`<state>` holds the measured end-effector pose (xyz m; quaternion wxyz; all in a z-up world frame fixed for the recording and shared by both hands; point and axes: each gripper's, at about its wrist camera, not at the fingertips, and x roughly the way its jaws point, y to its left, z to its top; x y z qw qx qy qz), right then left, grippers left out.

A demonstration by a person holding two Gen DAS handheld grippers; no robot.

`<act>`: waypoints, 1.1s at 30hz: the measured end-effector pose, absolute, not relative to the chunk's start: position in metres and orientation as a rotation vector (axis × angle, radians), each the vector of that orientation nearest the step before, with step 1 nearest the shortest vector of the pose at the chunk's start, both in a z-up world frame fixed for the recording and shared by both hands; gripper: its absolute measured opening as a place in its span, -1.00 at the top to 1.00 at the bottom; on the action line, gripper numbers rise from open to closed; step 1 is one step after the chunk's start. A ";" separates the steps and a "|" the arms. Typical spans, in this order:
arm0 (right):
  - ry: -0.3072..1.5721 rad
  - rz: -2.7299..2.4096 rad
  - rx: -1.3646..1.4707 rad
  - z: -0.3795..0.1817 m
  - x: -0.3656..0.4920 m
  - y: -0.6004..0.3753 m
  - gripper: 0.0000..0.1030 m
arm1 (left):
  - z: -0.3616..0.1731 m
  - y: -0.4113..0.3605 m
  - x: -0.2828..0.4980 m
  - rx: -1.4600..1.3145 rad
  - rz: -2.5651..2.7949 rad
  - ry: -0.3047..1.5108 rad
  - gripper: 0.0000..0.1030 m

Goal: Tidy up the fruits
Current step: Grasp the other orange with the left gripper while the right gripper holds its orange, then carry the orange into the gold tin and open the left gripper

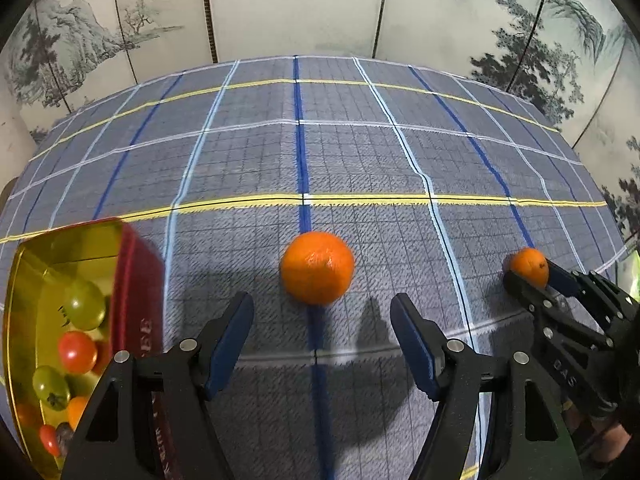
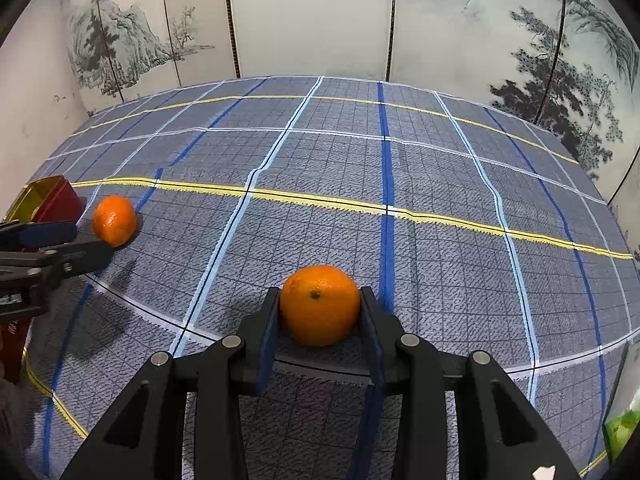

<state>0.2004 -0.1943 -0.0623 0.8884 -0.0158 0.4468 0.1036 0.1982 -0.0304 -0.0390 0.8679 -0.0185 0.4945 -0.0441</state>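
Gripping one orange (image 2: 319,304) between its blue pads, my right hand-held gripper (image 2: 320,308) clasps it low on the plaid-covered desk (image 2: 440,184), ready to lift. My left hand-held gripper (image 1: 322,312) hangs spread wide just short of the second orange (image 1: 317,267). Both likely belong in the red tin (image 1: 138,280) alongside, already holding small tomatoes (image 1: 77,351).

An orange (image 1: 317,267) is seen on the plaid cloth (image 1: 360,160) just ahead of the spread left gripper (image 1: 322,344). Small tomatoes (image 1: 78,350), apparently red and green, are held in the tin (image 1: 136,280). A second orange (image 1: 529,266) is clasped by the right gripper (image 1: 530,278).
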 end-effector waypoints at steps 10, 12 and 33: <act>0.928 0.223 -0.022 -0.063 0.200 -0.197 0.28 | -0.052 -0.032 0.214 -0.048 -0.080 1.050 -0.09; 0.928 0.222 -0.023 -0.063 0.200 -0.197 0.28 | -0.053 -0.033 0.215 -0.039 -0.078 1.043 0.00; 0.929 0.220 -0.027 -0.063 0.201 -0.197 0.29 | -0.048 -0.026 0.180 -0.020 -0.061 1.054 0.22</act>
